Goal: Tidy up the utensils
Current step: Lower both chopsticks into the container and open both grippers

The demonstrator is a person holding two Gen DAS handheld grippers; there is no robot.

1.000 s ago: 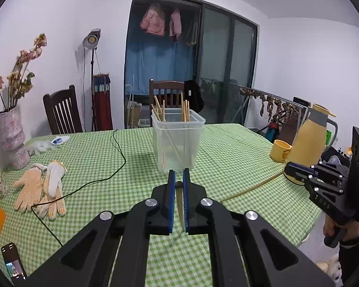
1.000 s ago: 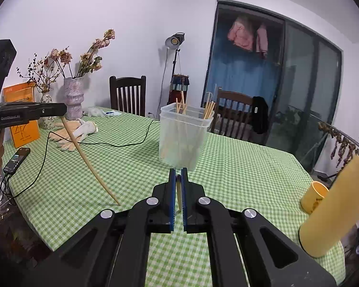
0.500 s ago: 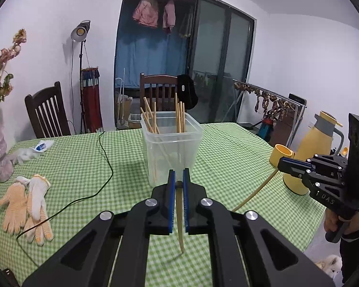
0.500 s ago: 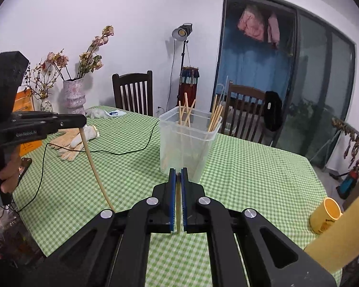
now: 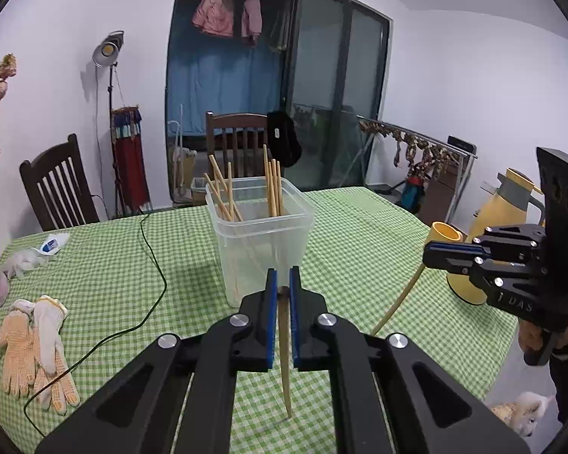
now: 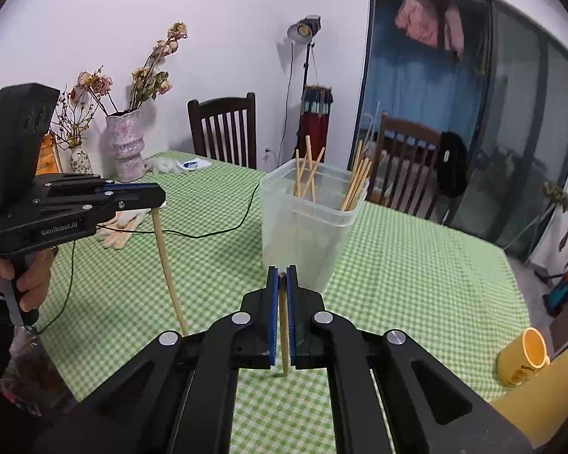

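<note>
A clear plastic tub point(image 5: 259, 242) stands on the green checked table point(image 5: 113, 280) with several wooden chopsticks upright in it; it also shows in the right wrist view point(image 6: 306, 223). My left gripper point(image 5: 283, 283) is shut on a chopstick point(image 5: 284, 355) that hangs down, tip near the cloth. My right gripper point(image 6: 283, 282) is shut on another chopstick point(image 6: 284, 333), also hanging down. Both grippers are held above the table just in front of the tub. Each shows in the other's view: the right gripper point(image 5: 431, 255) and the left gripper point(image 6: 159, 193).
White work gloves point(image 5: 34, 344) and a black cable point(image 5: 151, 265) lie at the left. A yellow mug point(image 5: 445, 234) and a yellow jug point(image 5: 500, 234) stand at the right. A pink vase point(image 6: 127, 147) with dried flowers stands at the far left. Chairs point(image 5: 56, 185) ring the table.
Both grippers have risen and come closer to the tub. The held chopsticks have swung from slanting to hanging nearly straight down.
</note>
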